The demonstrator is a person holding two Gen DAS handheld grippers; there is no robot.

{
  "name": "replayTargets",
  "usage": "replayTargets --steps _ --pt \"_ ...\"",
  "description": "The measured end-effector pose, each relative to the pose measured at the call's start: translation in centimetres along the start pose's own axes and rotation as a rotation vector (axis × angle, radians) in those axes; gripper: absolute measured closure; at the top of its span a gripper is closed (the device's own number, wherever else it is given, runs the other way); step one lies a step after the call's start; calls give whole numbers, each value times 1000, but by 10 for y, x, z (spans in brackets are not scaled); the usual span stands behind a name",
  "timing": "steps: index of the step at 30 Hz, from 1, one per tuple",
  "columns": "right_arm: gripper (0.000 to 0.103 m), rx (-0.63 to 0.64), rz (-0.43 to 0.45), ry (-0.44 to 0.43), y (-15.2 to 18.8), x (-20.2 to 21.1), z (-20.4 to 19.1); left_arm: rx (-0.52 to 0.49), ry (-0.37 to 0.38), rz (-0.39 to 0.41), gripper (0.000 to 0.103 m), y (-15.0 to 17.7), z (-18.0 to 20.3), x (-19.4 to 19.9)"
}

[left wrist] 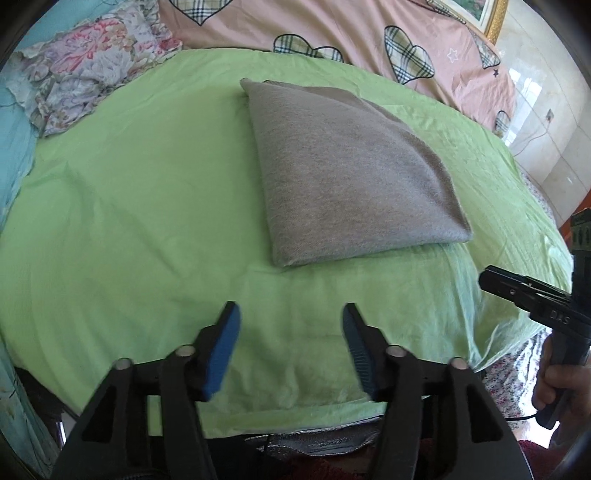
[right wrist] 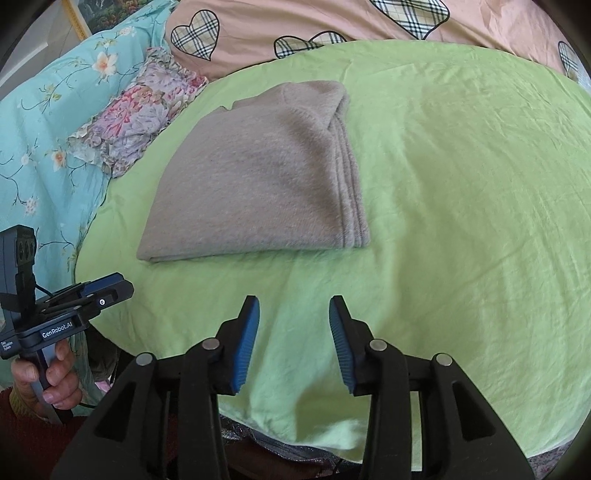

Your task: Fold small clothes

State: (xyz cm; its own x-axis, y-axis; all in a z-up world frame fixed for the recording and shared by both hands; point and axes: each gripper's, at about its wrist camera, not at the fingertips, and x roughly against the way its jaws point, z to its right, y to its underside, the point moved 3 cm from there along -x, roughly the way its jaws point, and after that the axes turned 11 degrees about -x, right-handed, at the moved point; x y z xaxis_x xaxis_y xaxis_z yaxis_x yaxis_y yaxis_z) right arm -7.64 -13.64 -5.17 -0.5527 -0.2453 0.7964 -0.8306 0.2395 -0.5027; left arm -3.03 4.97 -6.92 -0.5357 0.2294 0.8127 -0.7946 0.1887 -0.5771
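The left gripper [left wrist: 291, 314] stood with its jaws well apart and nothing between the blue pads [left wrist: 221, 350], only the green sheet [left wrist: 129, 221] of the bed showing in the gap. Ahead of it and a little to its right lay the folded grey garment [left wrist: 351, 173], flat on the sheet and well clear of the fingertips, its folded edge turned toward the gripper. Off to the far right of this gripper the other tool was in view from the side, a person's hand [left wrist: 554, 380] wrapped round its handle.

The right gripper [right wrist: 294, 306] was likewise open, at a middling width, its ribbed blue pads [right wrist: 245, 350] apart and empty over the sheet [right wrist: 461, 221]. The grey garment [right wrist: 258, 184] sat ahead and slightly to the left of this gripper, untouched, with its stacked layered edges running along the side nearer this gripper's right. To the far left the left tool appeared, held low in a hand [right wrist: 51, 376].

Beyond the garment, past the far edge of the green sheet, lay a pink quilt with plaid hearts [right wrist: 295, 22], and ahead to the left a floral pillow [right wrist: 136, 110] against a turquoise flowered cover [right wrist: 48, 110].
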Motion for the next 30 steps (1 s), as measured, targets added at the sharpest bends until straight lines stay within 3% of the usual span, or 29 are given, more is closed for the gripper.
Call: replayTargets --steps 1,4,19,30 --pt "44 5 2 1 1 0 -2 0 -15 4 35 1 0 2" --pt "34 18 15 6 1 2 -6 3 -37 13 27 1 -4 5" --pt "28 33 40 23 9 3 -15 -72 -121 9 22 -1 -1 8" --pt "19 81 84 24 -15 16 -36 -54 -149 27 19 -23 -3 15"
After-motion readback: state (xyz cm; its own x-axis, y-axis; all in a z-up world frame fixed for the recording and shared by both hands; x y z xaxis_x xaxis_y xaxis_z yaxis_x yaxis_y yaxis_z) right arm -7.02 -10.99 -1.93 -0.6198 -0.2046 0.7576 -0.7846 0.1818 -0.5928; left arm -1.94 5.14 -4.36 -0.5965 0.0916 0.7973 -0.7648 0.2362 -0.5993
